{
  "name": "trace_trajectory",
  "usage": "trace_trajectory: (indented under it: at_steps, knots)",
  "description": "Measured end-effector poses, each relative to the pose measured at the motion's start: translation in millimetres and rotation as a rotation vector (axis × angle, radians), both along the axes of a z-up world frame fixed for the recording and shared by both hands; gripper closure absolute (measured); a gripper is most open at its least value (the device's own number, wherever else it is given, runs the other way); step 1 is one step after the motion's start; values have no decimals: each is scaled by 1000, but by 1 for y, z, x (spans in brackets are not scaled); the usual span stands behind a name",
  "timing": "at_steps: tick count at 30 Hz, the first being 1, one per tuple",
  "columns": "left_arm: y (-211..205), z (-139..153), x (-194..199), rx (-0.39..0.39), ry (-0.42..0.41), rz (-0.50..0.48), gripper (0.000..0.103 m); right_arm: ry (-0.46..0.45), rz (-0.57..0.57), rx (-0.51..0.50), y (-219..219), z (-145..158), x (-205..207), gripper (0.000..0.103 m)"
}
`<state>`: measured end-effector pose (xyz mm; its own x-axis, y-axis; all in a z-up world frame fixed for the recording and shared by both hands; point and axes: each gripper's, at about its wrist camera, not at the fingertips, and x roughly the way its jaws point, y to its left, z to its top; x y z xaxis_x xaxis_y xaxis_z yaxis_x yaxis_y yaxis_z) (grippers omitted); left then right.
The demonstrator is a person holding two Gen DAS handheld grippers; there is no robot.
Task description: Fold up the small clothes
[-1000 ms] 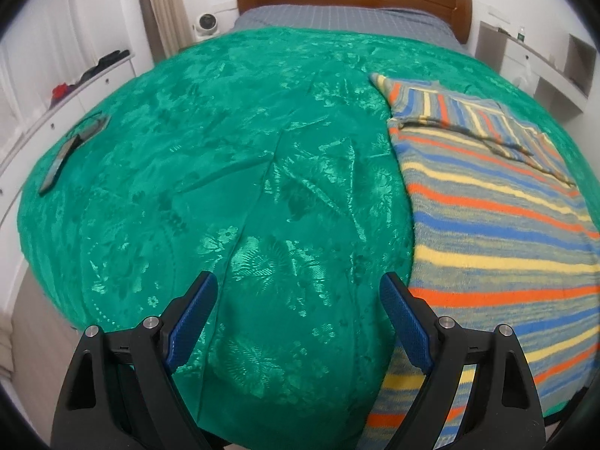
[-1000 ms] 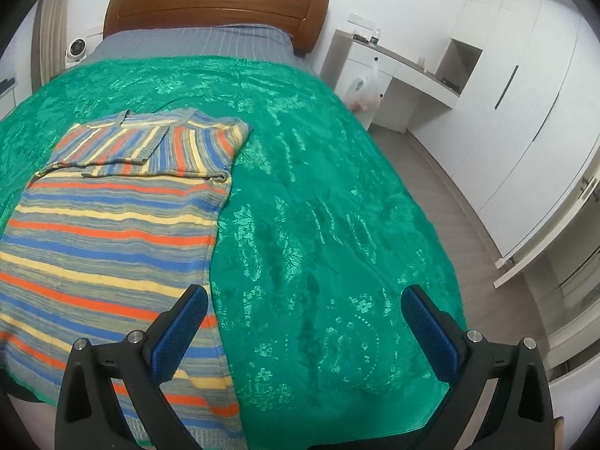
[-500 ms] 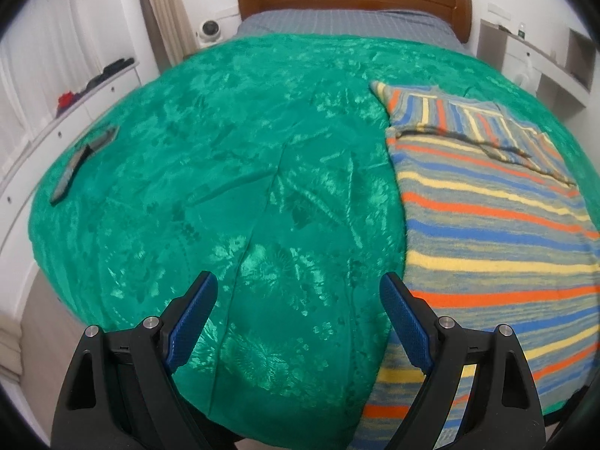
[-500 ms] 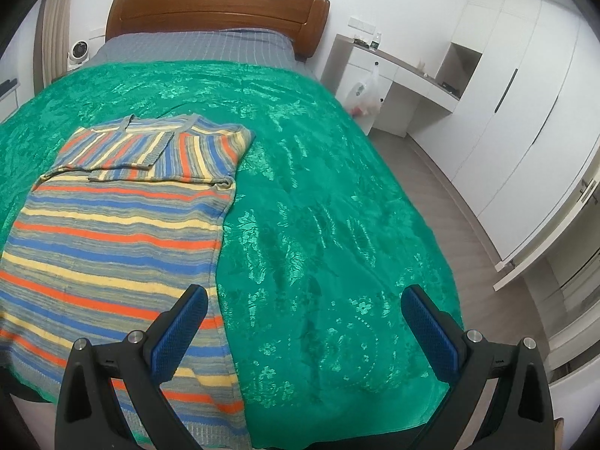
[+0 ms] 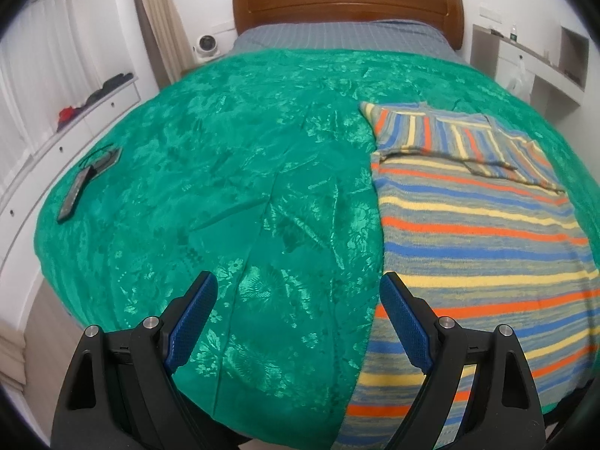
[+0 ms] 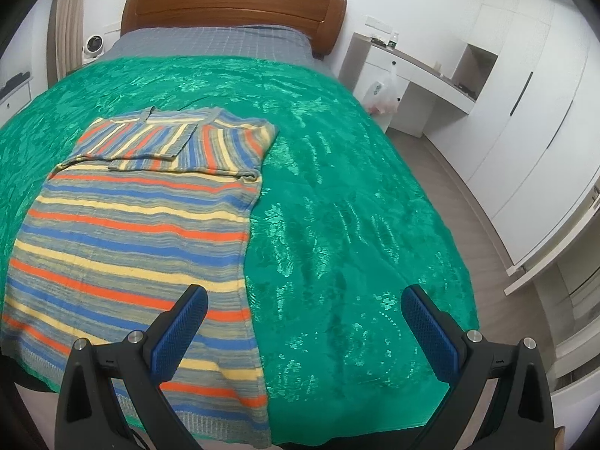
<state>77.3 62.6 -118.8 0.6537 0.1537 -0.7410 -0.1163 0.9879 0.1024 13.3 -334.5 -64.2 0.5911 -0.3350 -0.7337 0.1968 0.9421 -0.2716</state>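
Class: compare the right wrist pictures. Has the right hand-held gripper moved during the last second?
Yes. The right hand-held gripper has pulled back slightly from the headboard: headboard and striped sweater both sit lower in view, more sweater hem showing.

No legible text, labels, brands or numbers in either view.

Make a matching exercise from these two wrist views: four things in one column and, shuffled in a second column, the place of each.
Things
1. striped sweater
2. phone
3. white plastic bag
4. small white fan

Places
A. hanging at the white desk
B. near the bedspread's left edge
C. beside the headboard, by the curtain
D. flat on the green bedspread, sleeves folded in

Pairs: 1-D, 2-B, 3-A, 4-C
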Motion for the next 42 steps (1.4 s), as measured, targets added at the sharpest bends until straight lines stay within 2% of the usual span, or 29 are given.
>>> trace_trajectory:
  at_steps: [7, 13, 42]
  knots:
    - [0, 0, -1, -6, -1, -3, 13, 14, 6, -3, 3, -4, 1, 1]
    - [4, -10, -3, -41, 24, -8, 13, 18, 7, -60, 9, -3, 0, 1]
    - [2, -24, -2, -21, 81, -20, 13, 9, 5, -66, 6, 2, 0, 1]
